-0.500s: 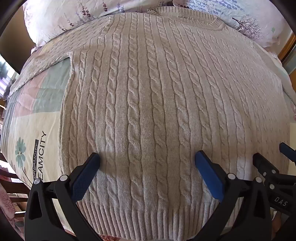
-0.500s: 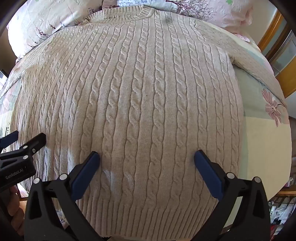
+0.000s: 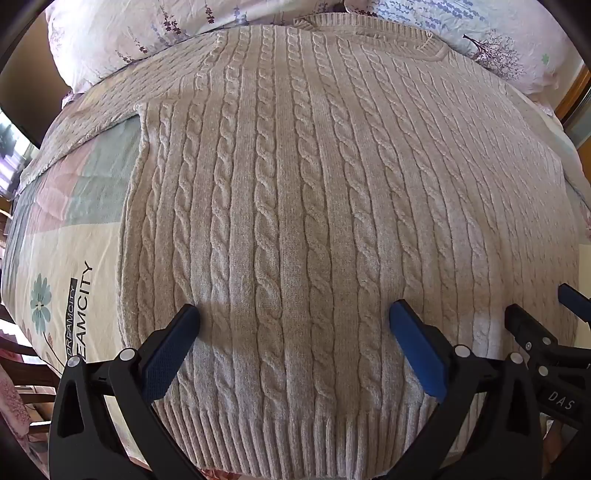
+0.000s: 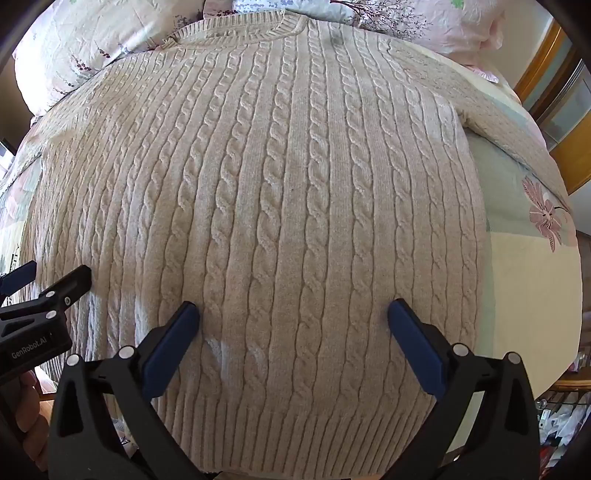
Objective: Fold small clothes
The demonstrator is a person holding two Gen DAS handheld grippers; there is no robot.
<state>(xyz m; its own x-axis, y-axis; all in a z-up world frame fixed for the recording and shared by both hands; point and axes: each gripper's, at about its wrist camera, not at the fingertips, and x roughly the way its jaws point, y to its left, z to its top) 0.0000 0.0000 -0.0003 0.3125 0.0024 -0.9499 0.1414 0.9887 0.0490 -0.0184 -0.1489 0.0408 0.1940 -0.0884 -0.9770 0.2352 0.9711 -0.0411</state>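
Observation:
A beige cable-knit sweater (image 3: 314,221) lies flat, face up, on the bed, neckline at the far end, ribbed hem nearest me. It fills the right wrist view too (image 4: 288,221). Its sleeves stretch out to the far left (image 3: 92,122) and far right (image 4: 509,129). My left gripper (image 3: 294,314) is open and empty, hovering over the hem's left half. My right gripper (image 4: 293,312) is open and empty over the hem's right half. Each gripper shows at the edge of the other's view, the right one (image 3: 546,332) and the left one (image 4: 44,299).
The bed has a pastel patchwork quilt (image 3: 62,266) with a flower print and "DREAMCITY" lettering. Floral pillows (image 3: 129,33) lie behind the neckline. A wooden door frame (image 4: 546,66) stands at the far right. Clutter (image 4: 561,417) lies past the bed's right edge.

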